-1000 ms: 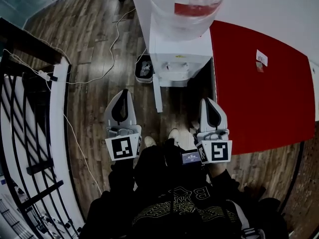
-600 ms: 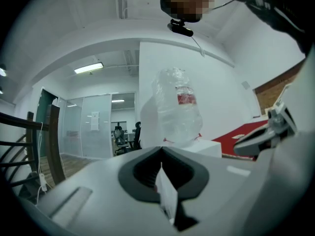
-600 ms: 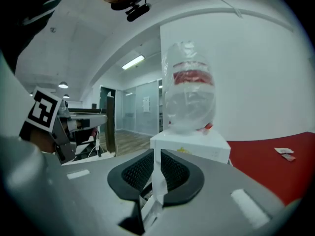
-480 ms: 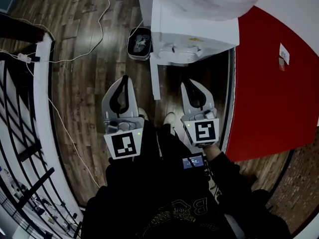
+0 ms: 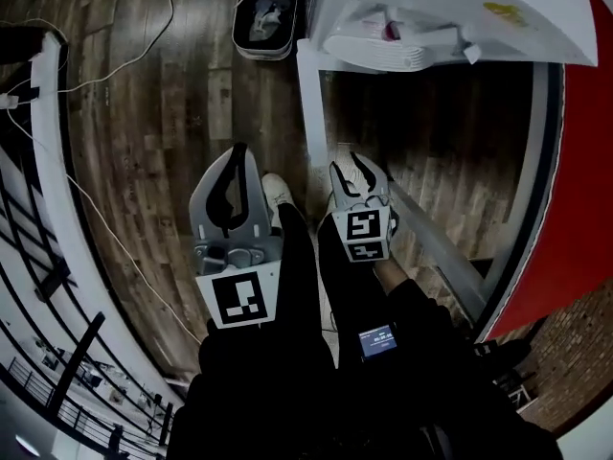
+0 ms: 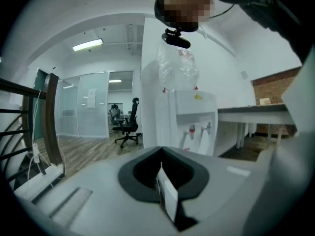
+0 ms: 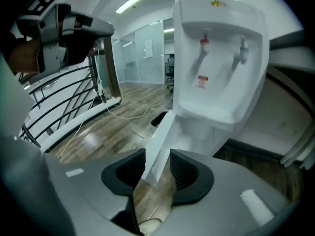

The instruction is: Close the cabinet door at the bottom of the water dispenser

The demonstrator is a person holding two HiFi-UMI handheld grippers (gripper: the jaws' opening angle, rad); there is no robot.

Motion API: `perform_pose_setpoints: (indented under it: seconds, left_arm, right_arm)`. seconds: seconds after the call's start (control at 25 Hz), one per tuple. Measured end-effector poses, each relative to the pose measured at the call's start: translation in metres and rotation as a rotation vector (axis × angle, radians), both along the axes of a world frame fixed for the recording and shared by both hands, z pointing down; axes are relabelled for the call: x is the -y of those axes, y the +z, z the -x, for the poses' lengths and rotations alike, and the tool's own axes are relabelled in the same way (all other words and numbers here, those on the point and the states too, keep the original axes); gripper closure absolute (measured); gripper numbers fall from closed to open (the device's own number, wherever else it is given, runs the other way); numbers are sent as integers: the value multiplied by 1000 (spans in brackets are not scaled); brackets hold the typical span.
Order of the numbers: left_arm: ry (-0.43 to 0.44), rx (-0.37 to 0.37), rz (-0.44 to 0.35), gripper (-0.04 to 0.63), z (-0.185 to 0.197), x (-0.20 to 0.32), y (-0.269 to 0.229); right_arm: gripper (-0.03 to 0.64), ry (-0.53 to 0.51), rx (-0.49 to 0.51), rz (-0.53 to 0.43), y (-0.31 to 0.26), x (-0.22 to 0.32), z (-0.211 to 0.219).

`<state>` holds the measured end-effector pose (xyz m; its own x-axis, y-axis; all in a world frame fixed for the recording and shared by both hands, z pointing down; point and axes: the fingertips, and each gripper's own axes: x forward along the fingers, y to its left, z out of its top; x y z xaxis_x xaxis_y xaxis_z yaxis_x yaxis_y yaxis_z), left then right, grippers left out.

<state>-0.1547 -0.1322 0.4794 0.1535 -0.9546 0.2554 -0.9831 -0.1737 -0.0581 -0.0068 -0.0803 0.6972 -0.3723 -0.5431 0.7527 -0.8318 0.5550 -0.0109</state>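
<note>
The white water dispenser (image 5: 431, 8) stands at the top of the head view, and its cabinet door (image 5: 311, 113) hangs open as a narrow white panel reaching toward me. My right gripper (image 5: 356, 164) is just right of the door's near edge, low over the floor. Its jaws are opening; in the right gripper view (image 7: 157, 154) the door's (image 7: 160, 141) lower corner shows in the gap, and the pads do not press it. My left gripper (image 5: 239, 148) hovers left of the door, shut and empty (image 6: 160, 151). The dispenser's taps (image 7: 221, 48) face the right gripper.
A black bin (image 5: 265, 8) sits on the wood floor left of the dispenser, with white cables (image 5: 115, 56) trailing across the boards. A black railing (image 5: 38, 161) runs along the left. A red panel (image 5: 575, 209) borders the right. The person's shoes (image 5: 278, 190) are under the grippers.
Both grippers have dropped toward the floor and come closer to the open door. The right gripper tipped downward and its jaws went from shut to parted. The left stayed shut.
</note>
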Motion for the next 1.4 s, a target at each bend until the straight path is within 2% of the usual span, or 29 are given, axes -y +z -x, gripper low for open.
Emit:
perform_pose_setpoints:
  seconds: [0.12,0.32,0.64,0.84,1.08,1.24,1.4]
  left_arm:
    - [11,-5,54,589,-3,-4,42]
    - [32,-17,73,589,-5,-8,61]
    - [49,-40,88,589,-2,-5,66]
    - [39,-42,103,589,2,-4,75]
    - [-6,-37,131,589,16,3,94]
    - [-30,-46,133,589,22,20,105]
    - [-45,-68,134,589,24,29,108]
  right_arm:
    - [441,66,7,71,50,-14,8]
    - [391,149,31,168,96,-24,19]
    - [373,176,83,182,98,-24,31]
    - [370,221,126,253,101,-30,38]
    - [371,212,102,251,107,-22,46]
    - [416,209,76,253,111,-15,46]
    - [419,211,60,268,113,-16,44]
